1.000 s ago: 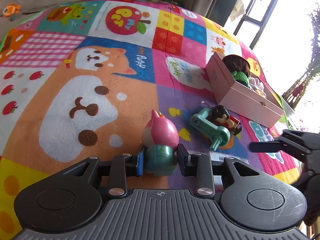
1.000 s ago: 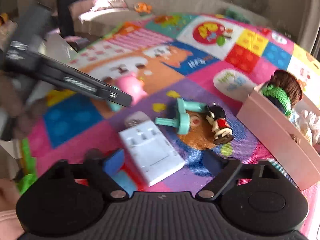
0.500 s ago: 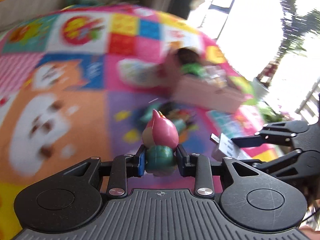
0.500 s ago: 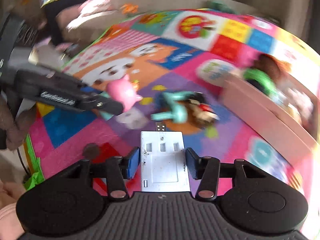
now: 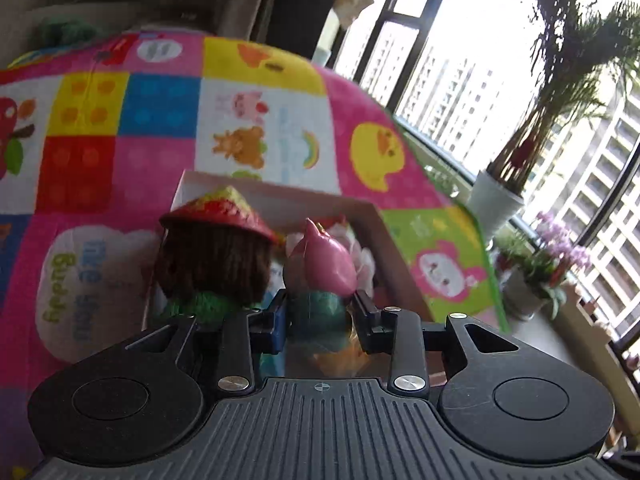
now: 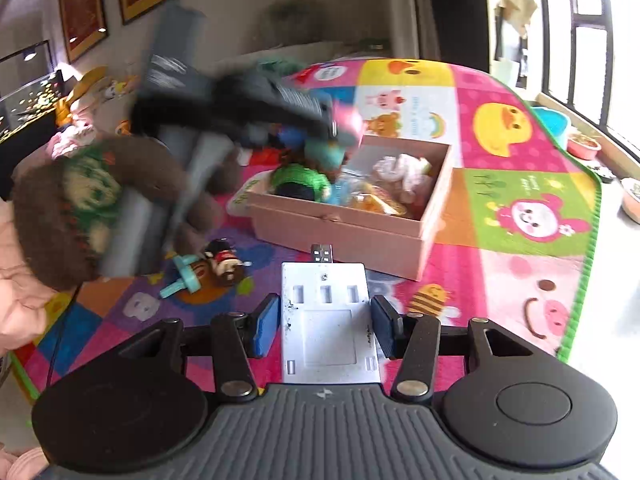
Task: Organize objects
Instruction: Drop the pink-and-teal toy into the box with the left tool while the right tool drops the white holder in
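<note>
My left gripper (image 5: pixel 319 316) is pinching a pink and teal toy figure (image 5: pixel 322 270) by its teal lower half, both pads pressing on it, the pink top sticking up past the fingertips. I am holding it over the near edge of the open pink box (image 5: pixel 394 256), which is sitting on the colourful play mat (image 5: pixel 160 96). Just left of the figure, inside the box, a knitted doll (image 5: pixel 212 256) with brown yarn hair and a red and yellow hat is standing against the left wall. Beyond the far right edge of the mat, potted plants (image 5: pixel 496 200) are lining the window.

My right gripper (image 6: pixel 325 326) is clamping a flat white charger block (image 6: pixel 326 320) between its blue pads, the block's metal USB plug pointing away from me toward the pink box (image 6: pixel 340 232). From this side the box is lying just beyond the plug, holding the green-bodied knitted doll (image 6: pixel 300 178), a pale bundle and some orange wrapped bits I cannot make out. My left gripper (image 6: pixel 334 124) is blurring across the box's far left corner with the toy figure (image 6: pixel 340 132) in it. On the mat (image 6: pixel 520 140) to the near left of the box, a small figure on a teal scooter (image 6: pixel 208 270) is lying on its side. My sleeve (image 6: pixel 72 208), brown with a green pattern, is filling the left edge.
</note>
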The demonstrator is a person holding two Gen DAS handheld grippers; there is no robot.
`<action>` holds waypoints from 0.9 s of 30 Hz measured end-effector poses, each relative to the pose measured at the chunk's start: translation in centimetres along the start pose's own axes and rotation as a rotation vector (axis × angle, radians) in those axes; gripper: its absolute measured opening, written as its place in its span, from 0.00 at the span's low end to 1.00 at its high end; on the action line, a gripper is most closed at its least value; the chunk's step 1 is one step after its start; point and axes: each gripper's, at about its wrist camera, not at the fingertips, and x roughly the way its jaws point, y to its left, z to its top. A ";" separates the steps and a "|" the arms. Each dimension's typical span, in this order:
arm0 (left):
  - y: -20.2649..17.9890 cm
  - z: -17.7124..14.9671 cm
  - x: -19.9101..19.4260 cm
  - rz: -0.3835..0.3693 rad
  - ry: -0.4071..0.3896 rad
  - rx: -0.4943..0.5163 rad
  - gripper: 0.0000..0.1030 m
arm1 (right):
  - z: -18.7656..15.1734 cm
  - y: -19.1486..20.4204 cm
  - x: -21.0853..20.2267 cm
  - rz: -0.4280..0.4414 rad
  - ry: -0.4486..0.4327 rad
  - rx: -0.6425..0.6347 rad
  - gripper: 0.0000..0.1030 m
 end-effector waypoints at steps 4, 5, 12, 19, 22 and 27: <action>0.1 -1.7 -0.8 0.002 -0.026 0.059 0.36 | 0.4 -1.4 0.5 -0.023 0.004 0.022 0.47; 0.6 -1.6 -1.7 0.007 -0.038 0.058 0.36 | 0.6 -1.6 0.6 -0.032 0.001 0.025 0.47; 2.7 -2.6 -8.9 -0.005 -0.157 0.068 0.35 | 4.8 -3.0 0.0 -0.071 -0.111 0.020 0.47; 4.8 -5.1 -13.0 -0.033 -0.168 0.018 0.35 | 15.8 -2.8 4.2 -0.069 -0.214 -0.061 0.48; 6.3 -5.8 -14.9 0.043 -0.189 0.013 0.35 | 19.1 -3.0 7.6 -0.155 -0.184 -0.043 0.69; 11.1 -8.2 -18.0 0.162 -0.174 -0.064 0.35 | 17.8 -4.0 7.6 -0.140 -0.159 0.055 0.82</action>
